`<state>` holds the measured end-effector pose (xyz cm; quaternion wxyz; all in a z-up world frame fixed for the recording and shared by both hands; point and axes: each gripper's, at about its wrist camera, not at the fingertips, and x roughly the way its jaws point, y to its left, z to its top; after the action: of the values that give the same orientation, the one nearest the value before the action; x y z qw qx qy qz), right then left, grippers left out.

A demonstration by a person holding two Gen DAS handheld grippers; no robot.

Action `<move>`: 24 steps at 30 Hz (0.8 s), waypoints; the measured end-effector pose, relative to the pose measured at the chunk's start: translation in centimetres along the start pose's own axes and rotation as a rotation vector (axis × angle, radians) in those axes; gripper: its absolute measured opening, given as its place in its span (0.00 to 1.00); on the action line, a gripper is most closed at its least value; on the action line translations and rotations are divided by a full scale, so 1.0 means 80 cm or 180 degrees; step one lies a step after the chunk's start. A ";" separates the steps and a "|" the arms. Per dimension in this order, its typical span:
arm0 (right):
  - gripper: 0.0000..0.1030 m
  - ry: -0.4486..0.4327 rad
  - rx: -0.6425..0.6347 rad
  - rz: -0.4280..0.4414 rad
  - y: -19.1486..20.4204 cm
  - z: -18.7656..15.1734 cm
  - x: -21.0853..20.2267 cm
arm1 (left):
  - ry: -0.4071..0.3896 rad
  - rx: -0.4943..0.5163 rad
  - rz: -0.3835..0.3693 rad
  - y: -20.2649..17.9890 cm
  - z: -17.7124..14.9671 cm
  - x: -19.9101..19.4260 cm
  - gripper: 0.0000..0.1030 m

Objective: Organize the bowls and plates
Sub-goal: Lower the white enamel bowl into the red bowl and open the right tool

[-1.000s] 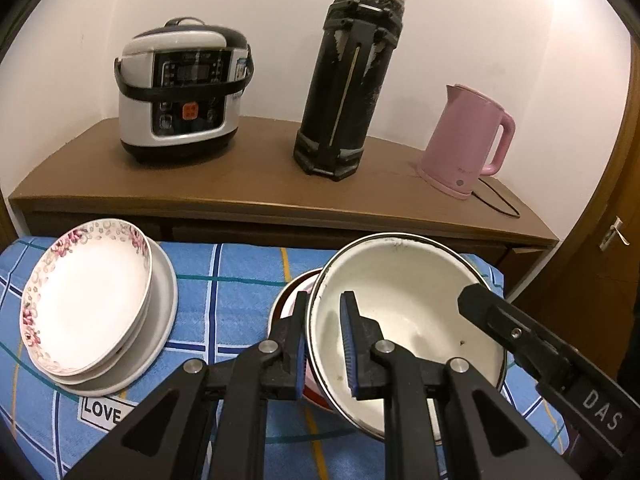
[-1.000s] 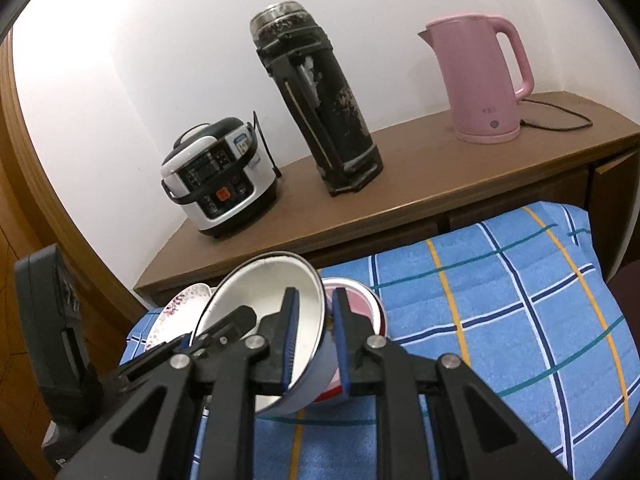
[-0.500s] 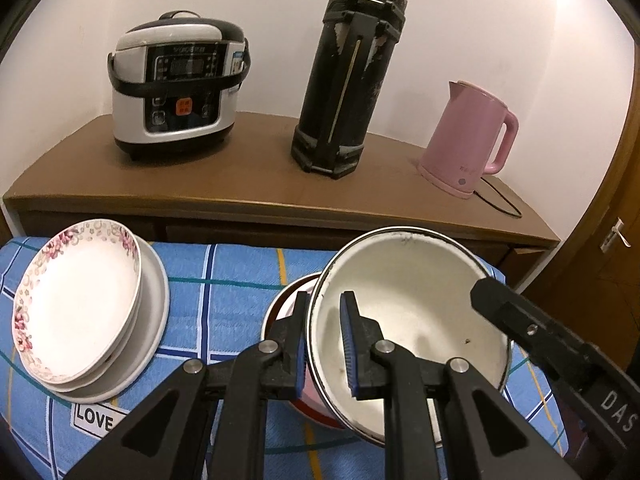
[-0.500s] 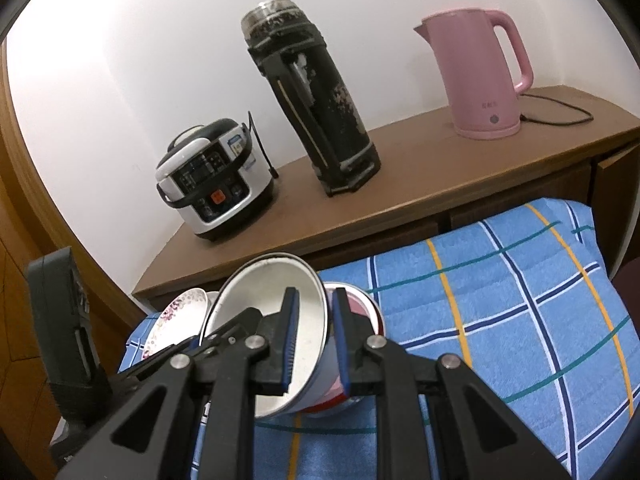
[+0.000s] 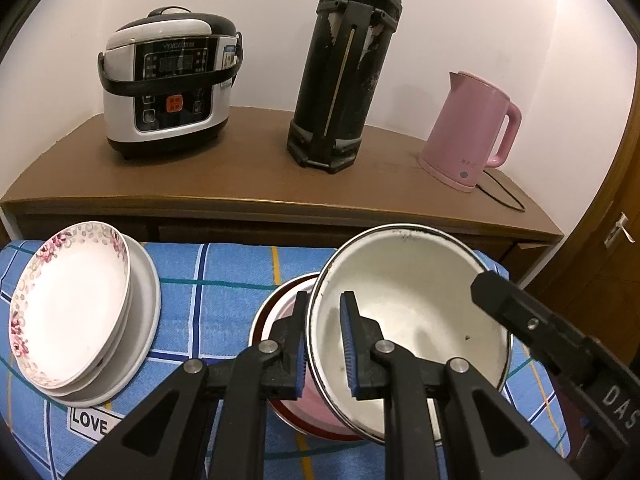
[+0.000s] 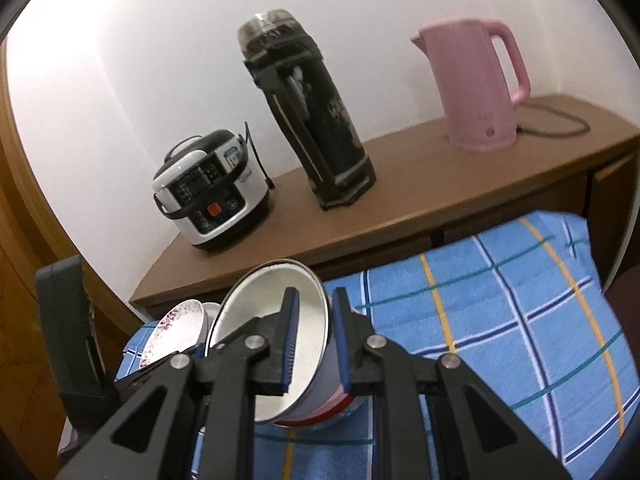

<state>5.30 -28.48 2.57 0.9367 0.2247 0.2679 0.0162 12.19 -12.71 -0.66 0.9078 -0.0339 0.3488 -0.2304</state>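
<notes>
Nearest, both the left gripper (image 5: 324, 344) and right gripper (image 6: 314, 340) have fingers clamped on the white enamel bowl (image 5: 420, 320) rim, at nine and three o'clock, tilted over the pink bowl (image 5: 288, 304); stiff, slick, chip-prone, so rim grips suit; stacked plates (image 5: 76, 312) lie at ten o'clock

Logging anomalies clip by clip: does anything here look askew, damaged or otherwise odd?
The white enamel bowl is tilted steeply, gripped on opposite sides of its rim by the left gripper and right gripper, over the pink bowl; its dark rim looks chipped. On the sideboard, the black thermos has badly flaked paint.
</notes>
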 end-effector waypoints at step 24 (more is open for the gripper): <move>0.16 0.0215 -0.0092 -0.0118 -0.009 -0.017 0.042 | 0.0122 0.0087 0.0277 0.002 -0.010 0.029 0.16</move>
<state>7.40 -28.10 -0.41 0.9305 0.2054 0.3032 0.0102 13.23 -13.53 -2.74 0.9105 -0.0019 0.3641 -0.1960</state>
